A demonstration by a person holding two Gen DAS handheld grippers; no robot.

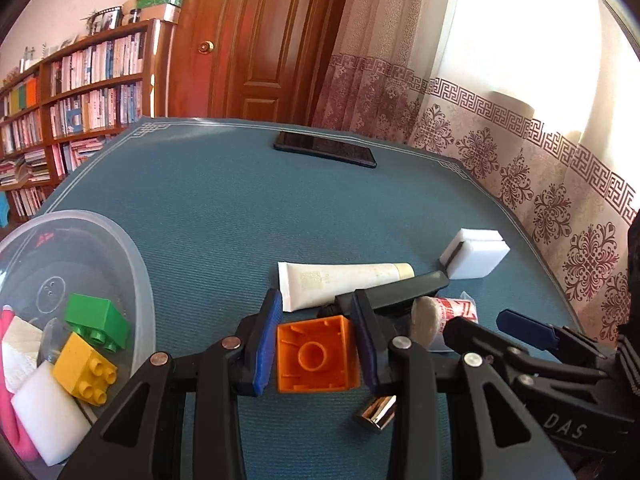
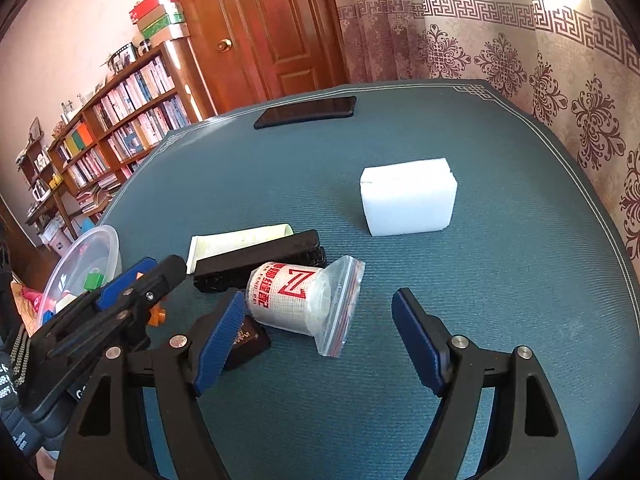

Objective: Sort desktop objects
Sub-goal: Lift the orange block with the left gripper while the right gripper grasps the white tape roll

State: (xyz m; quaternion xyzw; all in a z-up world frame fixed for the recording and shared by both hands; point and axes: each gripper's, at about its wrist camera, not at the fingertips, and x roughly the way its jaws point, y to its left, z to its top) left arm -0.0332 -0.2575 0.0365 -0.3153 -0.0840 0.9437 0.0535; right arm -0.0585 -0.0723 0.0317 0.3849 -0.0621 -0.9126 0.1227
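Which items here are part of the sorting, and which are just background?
Job: orange plastic brick in left tool; clear plastic bowl; white cream tube; bagged gauze roll; white foam block; black stapler.
Background: black phone; wooden bookshelf.

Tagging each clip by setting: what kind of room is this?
Probably a home study or living room: a full bookshelf, a panelled wooden door and patterned curtains stand around the table.
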